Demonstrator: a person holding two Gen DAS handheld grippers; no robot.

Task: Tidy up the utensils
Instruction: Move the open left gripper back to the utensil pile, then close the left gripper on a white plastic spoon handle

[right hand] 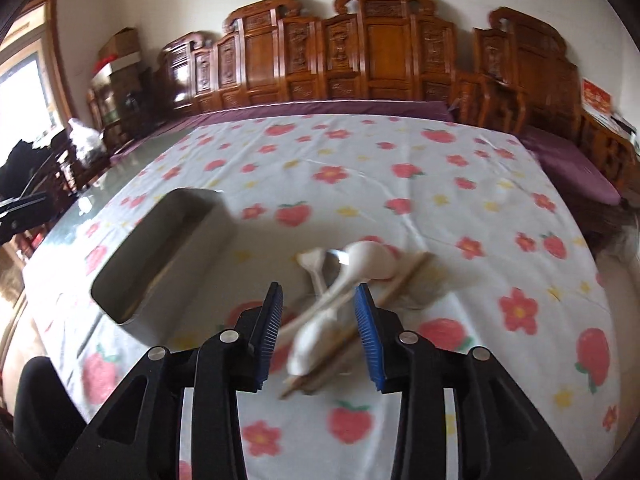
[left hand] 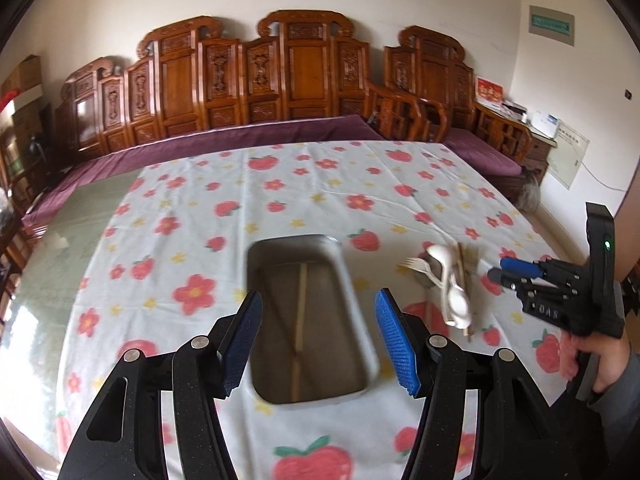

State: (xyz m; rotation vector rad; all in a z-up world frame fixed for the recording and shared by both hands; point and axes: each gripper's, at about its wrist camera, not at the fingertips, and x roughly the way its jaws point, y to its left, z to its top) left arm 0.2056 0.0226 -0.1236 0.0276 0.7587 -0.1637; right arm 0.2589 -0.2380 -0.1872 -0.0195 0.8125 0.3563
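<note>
A metal tray (left hand: 360, 344) lies on the flowered tablecloth, and a pair of chopsticks (left hand: 300, 320) rests inside it. My left gripper (left hand: 318, 312) hovers open just above the tray with nothing between its fingers. To the right of the tray lies a pile of utensils (left hand: 450, 280): white spoons, a fork and wooden chopsticks. In the right wrist view my right gripper (right hand: 318, 300) is open over this pile (right hand: 340, 292), and a white spoon (right hand: 312, 344) shows between its blue pads, untouched. The tray (right hand: 132, 292) sits to its left.
The flowered cloth (left hand: 280, 184) covers most of the table; bare glass (left hand: 80, 232) shows at the left. A carved wooden bench with purple cushions (left hand: 240, 140) runs behind the table. A person's hand (left hand: 600, 356) holds the right gripper (left hand: 496, 270) at the right edge.
</note>
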